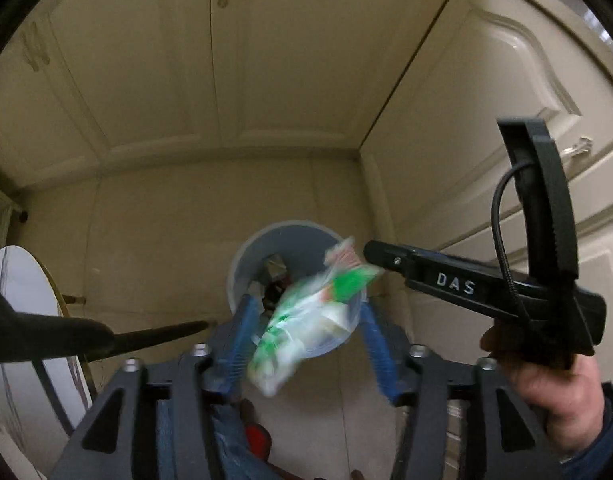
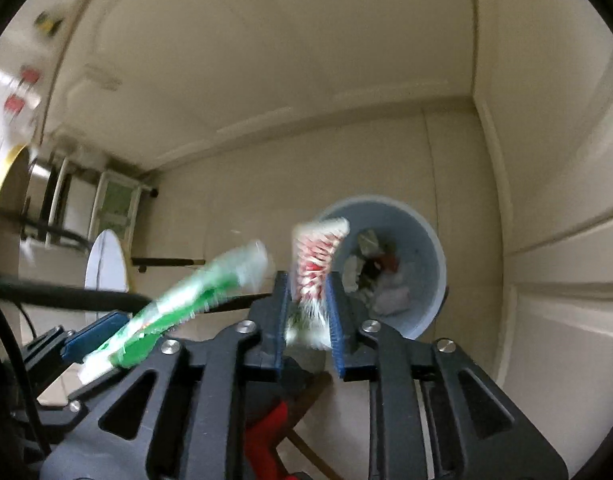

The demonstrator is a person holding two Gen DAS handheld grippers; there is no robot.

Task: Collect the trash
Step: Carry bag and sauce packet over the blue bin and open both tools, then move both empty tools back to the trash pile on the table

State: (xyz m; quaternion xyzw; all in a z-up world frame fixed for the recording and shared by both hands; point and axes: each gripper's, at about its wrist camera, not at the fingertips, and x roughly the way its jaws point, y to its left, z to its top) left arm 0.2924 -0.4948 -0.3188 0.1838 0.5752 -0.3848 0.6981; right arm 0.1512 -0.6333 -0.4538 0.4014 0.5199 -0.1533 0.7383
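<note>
Green-and-white wrapper hangs loose between the spread left tongs above a blue bin; a red-striped wrapper sits between the narrowly parted right tongs.

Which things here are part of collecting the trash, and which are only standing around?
Part of the job: green-and-white wrapper; red-and-white wrapper; blue bin with trash inside; left gripper; right gripper.

Standing around: cabinet doors; white round table.
</note>
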